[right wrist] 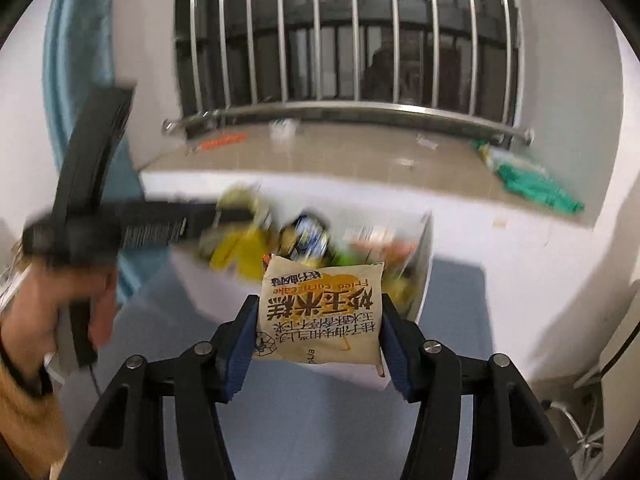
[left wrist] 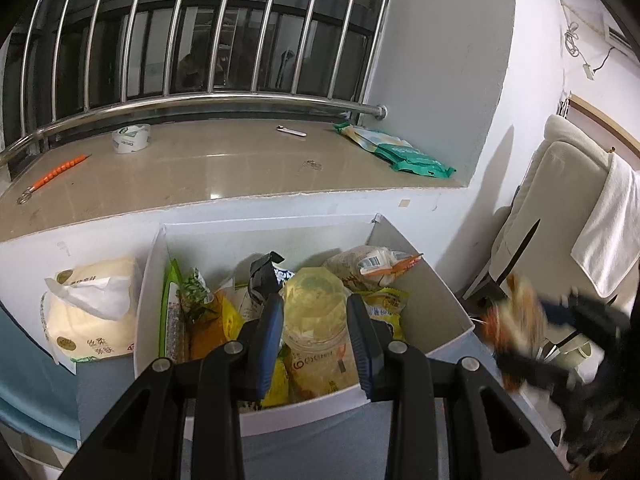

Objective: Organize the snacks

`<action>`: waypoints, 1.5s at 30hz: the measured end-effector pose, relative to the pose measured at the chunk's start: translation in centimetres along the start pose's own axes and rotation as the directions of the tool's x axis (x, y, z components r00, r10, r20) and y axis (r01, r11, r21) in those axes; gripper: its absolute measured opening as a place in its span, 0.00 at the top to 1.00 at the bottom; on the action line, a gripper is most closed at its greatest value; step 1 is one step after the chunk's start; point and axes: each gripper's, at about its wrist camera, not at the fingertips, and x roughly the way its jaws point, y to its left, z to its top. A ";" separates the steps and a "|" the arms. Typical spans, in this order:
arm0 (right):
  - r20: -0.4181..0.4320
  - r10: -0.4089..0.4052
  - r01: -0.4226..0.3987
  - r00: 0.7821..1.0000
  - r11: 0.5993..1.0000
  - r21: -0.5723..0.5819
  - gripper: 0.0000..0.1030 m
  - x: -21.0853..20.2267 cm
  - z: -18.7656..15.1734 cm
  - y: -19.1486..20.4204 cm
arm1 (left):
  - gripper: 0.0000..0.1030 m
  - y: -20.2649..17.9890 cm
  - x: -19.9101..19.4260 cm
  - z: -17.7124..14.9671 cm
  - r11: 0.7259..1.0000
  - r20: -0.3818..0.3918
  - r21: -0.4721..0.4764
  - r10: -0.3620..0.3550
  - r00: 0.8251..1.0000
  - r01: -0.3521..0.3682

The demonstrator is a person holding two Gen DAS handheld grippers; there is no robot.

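Clamped between blue pads of right gripper (right wrist: pixel 318 330): cream square corn-cake packet (right wrist: pixel 320 312), print upside down, held flat across jaws, above white cardboard snack box (right wrist: pixel 424 280) lying just beyond. Left gripper (left wrist: pixel 316 340), partly open, straddling clear plastic jar (left wrist: pixel 314 304) inside box; contact unclear.

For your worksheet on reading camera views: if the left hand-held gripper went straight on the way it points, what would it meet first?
Probably the clear yellowish packet lying in the white box, between the left hand-held gripper fingers; depth is unclear.
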 end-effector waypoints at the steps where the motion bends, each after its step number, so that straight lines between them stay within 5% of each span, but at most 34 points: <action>1: 0.006 0.004 -0.004 1.000 1.000 0.009 0.41 0.2 1.0 -0.3 | 0.65 0.1 0.1 0.1 1.000 -0.001 -0.004 0.001 1.000 -0.001; 5: -0.006 0.011 -0.011 1.000 1.000 0.027 0.39 2.6 3.5 -1.0 | 0.64 0.7 1.0 0.7 1.000 -0.037 -0.004 0.006 0.999 -0.006; 6: -0.003 0.009 -0.009 1.000 1.000 0.022 0.31 3.2 3.7 -0.9 | 0.58 0.9 1.3 0.8 1.000 -0.053 -0.014 0.009 0.999 -0.010; 7: -0.007 0.000 0.000 1.000 1.000 0.014 0.23 3.7 4.0 -0.9 | 0.30 1.2 1.6 0.9 1.000 -0.070 -0.020 0.021 0.997 -0.023; 9: -0.023 -0.019 0.020 1.000 1.000 0.023 0.00 5.6 4.7 -1.8 | 0.00 1.6 1.4 0.9 0.997 -0.059 -0.025 0.076 0.995 -0.078; 14: 0.023 -0.052 0.050 0.998 0.997 0.064 0.00 4.1 3.9 -2.8 | 0.00 1.3 -1.0 0.2 0.994 0.004 0.019 0.111 0.994 -0.112; 18: 0.056 -0.142 0.140 0.988 0.989 0.038 0.00 1.7 2.8 -2.1 | 0.00 -0.9 -4.6 -0.7 0.963 0.125 0.093 0.240 0.963 -0.253; 21: 0.130 -0.148 0.148 0.980 0.989 0.007 0.00 -1.1 2.1 -0.8 | 0.00 -2.8 -7.6 -2.0 0.954 0.183 0.103 0.262 0.948 -0.283; 30: 0.237 -0.071 0.066 0.969 0.997 0.027 0.00 -10.7 -0.8 2.4 | 0.00 -7.8 -16.0 -7.0 0.990 0.180 0.058 0.116 0.977 -0.128; 35: 0.221 -0.009 -0.003 0.975 0.999 0.052 0.00 -14.8 -4.2 4.0 | 0.00 -10.2 -19.6 -10.7 0.977 0.211 0.057 0.187 0.959 -0.203; 41: 0.163 -0.044 0.022 0.986 0.991 0.134 0.00 -16.2 -8.4 4.9 | 0.00 -9.6 -22.3 -14.6 0.996 0.226 -0.057 0.075 0.971 -0.064; 45: 0.159 -0.037 0.019 0.987 0.994 0.110 0.00 -16.2 -8.2 5.2 | 0.00 -9.4 -21.9 -15.1 0.991 0.191 -0.061 0.127 0.973 -0.117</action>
